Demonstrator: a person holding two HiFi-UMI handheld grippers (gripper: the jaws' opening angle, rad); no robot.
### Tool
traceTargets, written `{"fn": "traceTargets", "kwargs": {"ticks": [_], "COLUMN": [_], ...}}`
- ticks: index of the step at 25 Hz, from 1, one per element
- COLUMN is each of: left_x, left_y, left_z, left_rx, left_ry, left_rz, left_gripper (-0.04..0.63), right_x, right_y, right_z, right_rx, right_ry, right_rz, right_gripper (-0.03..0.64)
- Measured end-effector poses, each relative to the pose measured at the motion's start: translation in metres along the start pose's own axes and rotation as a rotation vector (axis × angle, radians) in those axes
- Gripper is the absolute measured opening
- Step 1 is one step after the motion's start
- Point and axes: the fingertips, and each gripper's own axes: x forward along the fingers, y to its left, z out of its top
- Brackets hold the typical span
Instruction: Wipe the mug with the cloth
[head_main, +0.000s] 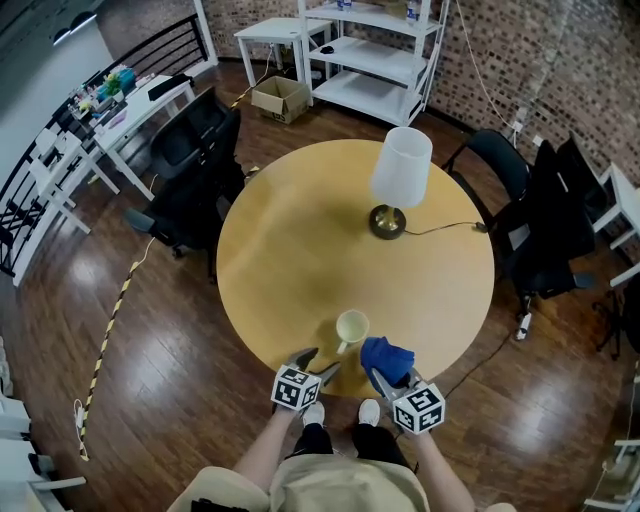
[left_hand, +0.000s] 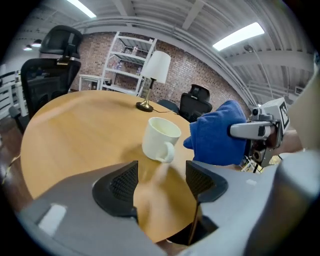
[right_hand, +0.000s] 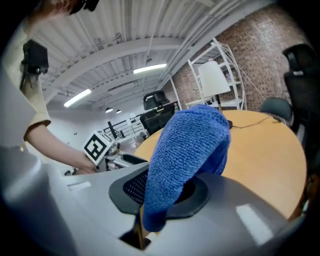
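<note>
The mug (head_main: 352, 326) stands upright on the round desk (head_main: 290, 240), close to its near edge, with the handle turned toward the left tongs (head_main: 314, 366). Those tongs are spread wide and empty, just short of the mug, with only bare desk between the pads (left_hand: 123, 181). Just beside the mug on the right hangs the blue cloth (head_main: 386, 357), pinched in the right tongs (head_main: 386, 380), which sit over the desk's rim. Beyond the mug the desk is bare as far as the lamp (head_main: 398, 180) near the far edge. Dark chairs (head_main: 195, 170) stand round the left and right edges.
</note>
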Motion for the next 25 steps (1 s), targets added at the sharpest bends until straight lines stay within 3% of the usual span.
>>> {"fn": "traceTargets", "kwargs": {"ticks": [3,7,11,14,18,25], "left_x": [-0.02,-0.045,-0.068,-0.083,-0.097,-0.106], "left_y": [0.016,0.033,0.047,0.06,0.073,0.078], "left_z": [0.002,-0.007,-0.023,-0.032,-0.037,-0.04], "left_rx": [-0.079,-0.171,-0.226,-0.239,-0.253,-0.261], "left_ry": [-0.066,-0.12,-0.124,-0.127,-0.136,-0.126], "left_rz": [0.029,0.07,0.118,0.151,0.181,0.197], "left_gripper": [0.293,0.292,0.293,0.29,0.289,0.29], "right_x": [0.029,0.066,0.09,0.103,0.108,0.11], "right_y": [0.015,0.022,0.027,0.034,0.041,0.053], "right_z": [0.008,0.014,-0.001,-0.021,-0.034,-0.055], "right_rx": [-0.222,-0.547,-0.77,-0.896,-1.032,-1.105], "right_ry": [0.064,0.175,0.288,0.352,0.358,0.383], "right_rz": [-0.03,-0.152,-0.226,-0.244,-0.287,-0.269], "right_gripper": [0.055,0.055,0.056,0.057,0.06,0.064]}}
